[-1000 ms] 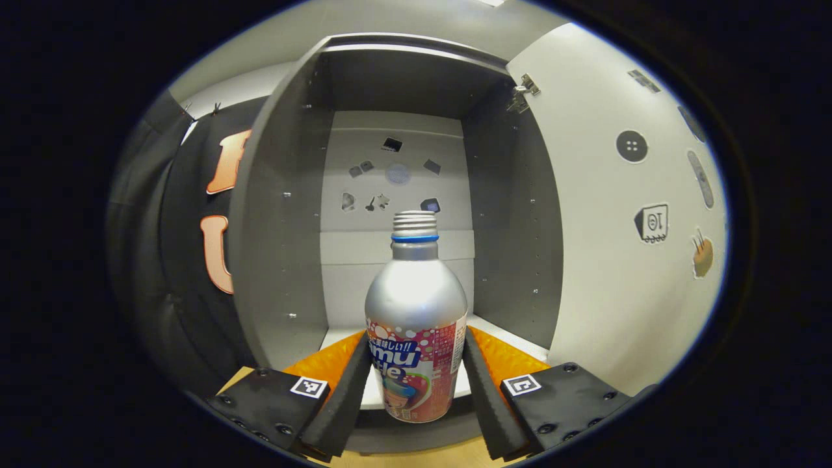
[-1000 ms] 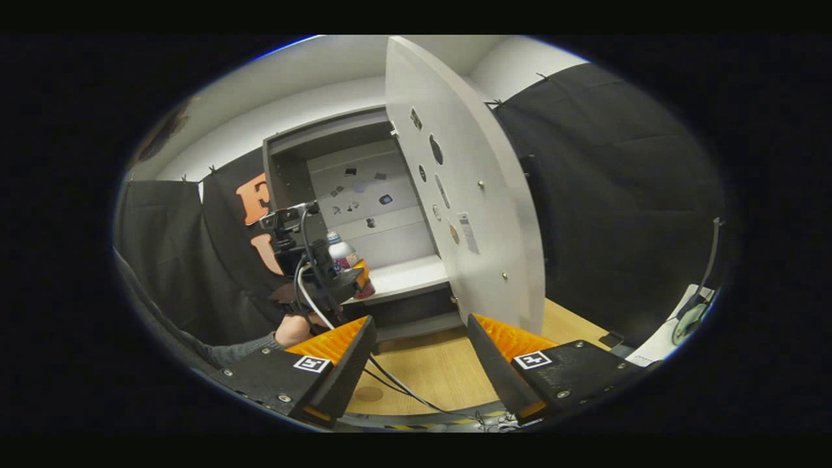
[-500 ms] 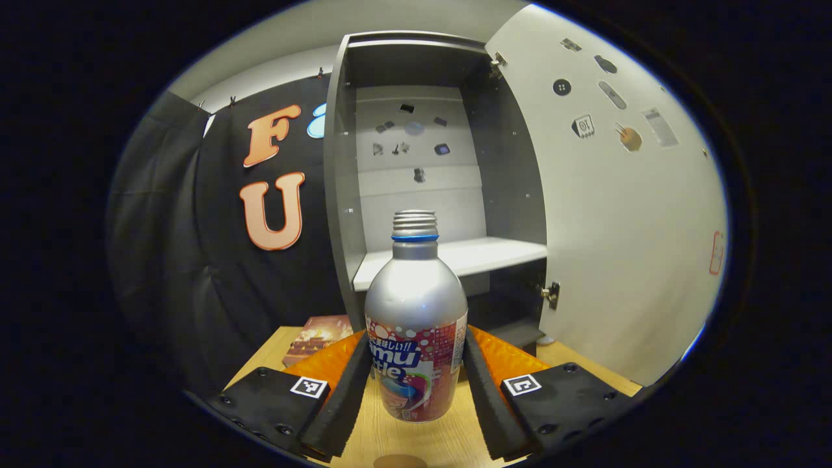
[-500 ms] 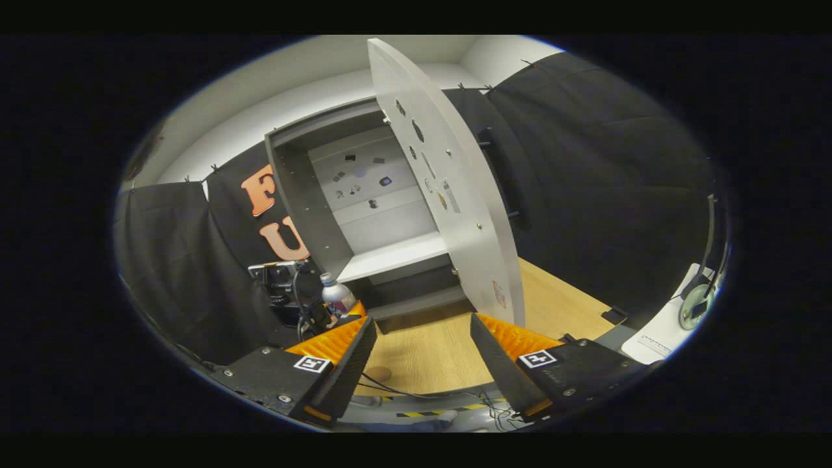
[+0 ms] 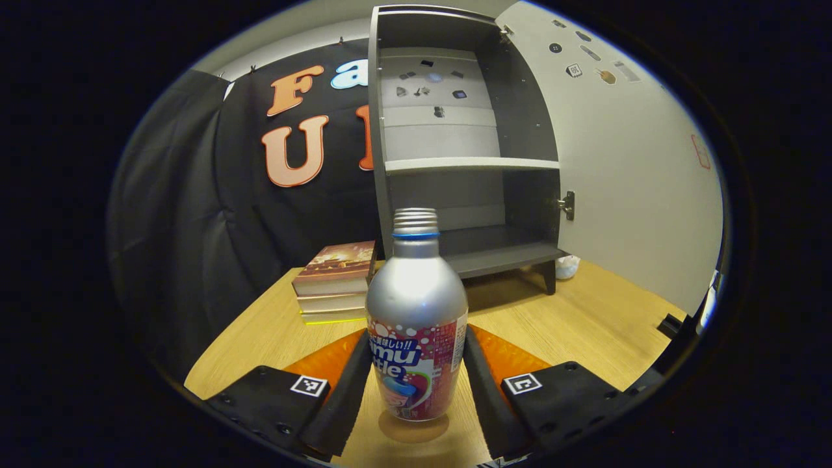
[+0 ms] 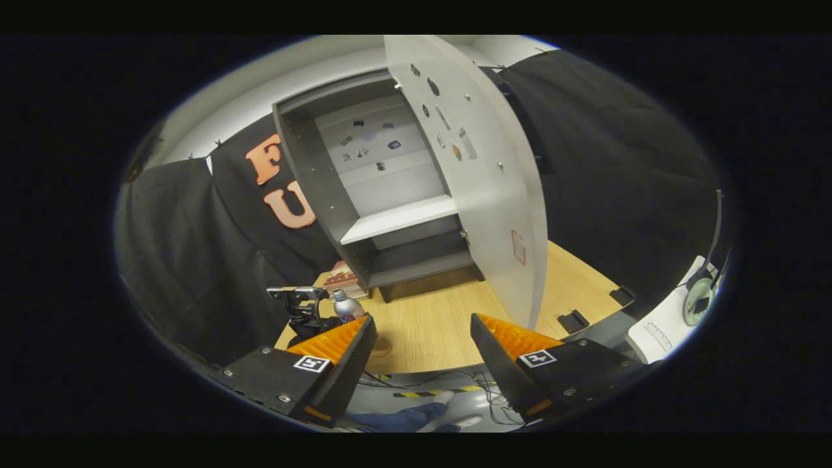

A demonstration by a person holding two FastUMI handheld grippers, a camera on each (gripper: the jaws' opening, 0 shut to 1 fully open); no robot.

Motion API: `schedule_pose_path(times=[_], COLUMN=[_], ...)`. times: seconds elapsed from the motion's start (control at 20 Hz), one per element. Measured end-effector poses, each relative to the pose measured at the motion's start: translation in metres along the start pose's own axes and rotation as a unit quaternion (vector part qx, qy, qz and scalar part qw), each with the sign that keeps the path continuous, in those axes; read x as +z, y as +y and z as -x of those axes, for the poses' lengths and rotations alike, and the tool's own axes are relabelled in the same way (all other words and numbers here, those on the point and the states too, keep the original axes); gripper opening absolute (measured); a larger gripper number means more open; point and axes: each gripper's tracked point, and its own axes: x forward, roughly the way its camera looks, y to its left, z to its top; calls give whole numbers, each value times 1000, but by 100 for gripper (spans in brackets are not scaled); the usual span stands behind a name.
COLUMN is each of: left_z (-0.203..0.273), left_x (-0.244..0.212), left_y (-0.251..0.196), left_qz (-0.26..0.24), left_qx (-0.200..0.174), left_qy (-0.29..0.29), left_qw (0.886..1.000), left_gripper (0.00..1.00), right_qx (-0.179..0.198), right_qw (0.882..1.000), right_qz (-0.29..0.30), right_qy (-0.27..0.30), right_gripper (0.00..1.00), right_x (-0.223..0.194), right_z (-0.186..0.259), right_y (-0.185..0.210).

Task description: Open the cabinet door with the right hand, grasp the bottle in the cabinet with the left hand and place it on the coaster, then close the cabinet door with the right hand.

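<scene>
upright, bottle (image 5: 416, 325) clamped in left tongs (image 5: 416, 383) over coaster (image 5: 413, 429).

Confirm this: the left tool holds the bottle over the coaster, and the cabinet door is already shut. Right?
Not quite: the cabinet door is open, as the left gripper view shows. The left tool does hold the bottle over the coaster.

Bottle (image 5: 416, 305) carries a printed label (image 5: 411, 370) w/ bold blue lettering on a red-and-white ground. Pictogram stickers (image 5: 574, 69) dot the inside of the cabinet door (image 5: 624, 169), too small to read. B/w square code tags (image 5: 308, 385) sit on left gripper (image 5: 416, 338) and right gripper (image 6: 422, 325); no nos. legible.
</scene>
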Motion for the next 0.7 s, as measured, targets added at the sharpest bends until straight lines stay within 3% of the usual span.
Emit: schedule_pose_path(times=[0.35,0.7], left_z=[-12,-3], left_x=[-50,-62], left_y=[7,10], left_qz=[18,17], left_qx=[12,16], left_qy=[34,28], left_qw=[999,999], left_gripper=[83,83], right_qx=[7,14], right_qw=[999,999], right_qz=[17,4], right_qy=[35,51], right_gripper=[90,90], right_x=[-12,-23], right_z=[-16,-19], right_y=[6,5])
